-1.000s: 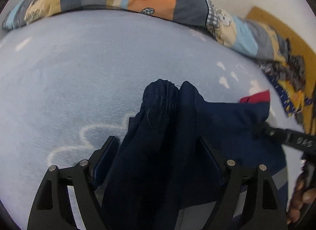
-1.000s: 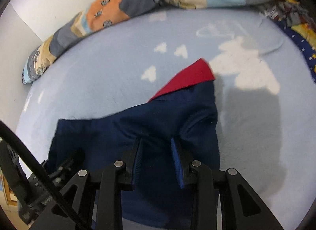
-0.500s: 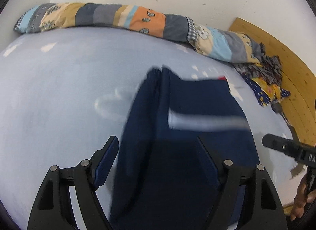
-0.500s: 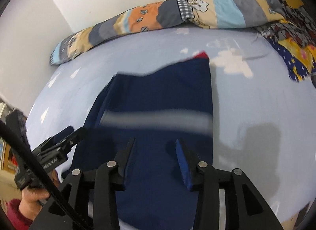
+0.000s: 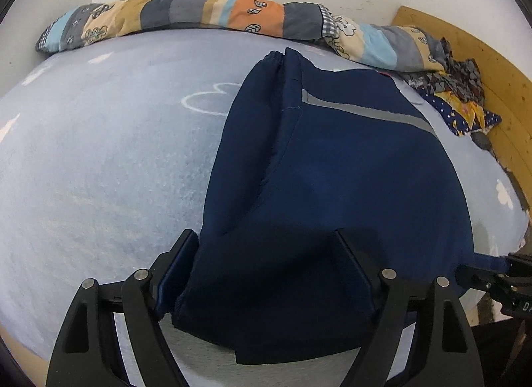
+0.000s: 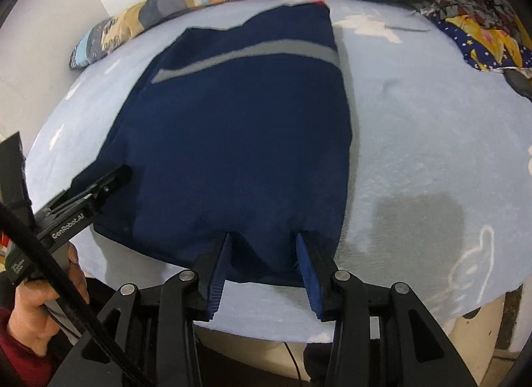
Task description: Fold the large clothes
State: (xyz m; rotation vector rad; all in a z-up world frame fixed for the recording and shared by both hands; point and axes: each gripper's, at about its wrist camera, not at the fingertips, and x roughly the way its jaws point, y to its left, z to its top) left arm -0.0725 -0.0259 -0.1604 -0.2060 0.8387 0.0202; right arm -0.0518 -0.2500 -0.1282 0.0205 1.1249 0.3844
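Lying flat on the bed (image 6: 432, 154), the navy garment (image 5: 332, 187) has its near hem between my fingers: left gripper (image 5: 266, 270) wide around it, right gripper (image 6: 262, 264) narrower, grip uncertain.

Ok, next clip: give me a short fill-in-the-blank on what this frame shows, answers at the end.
1. The navy garment lies on a light ____ blanket.
2. A ____ stripe runs across the garment.
3. The patchwork quilt is bunched along the ____.
4. The garment's near hem sits between the fingers of the ____ gripper.

Answers: blue; grey; wall; right
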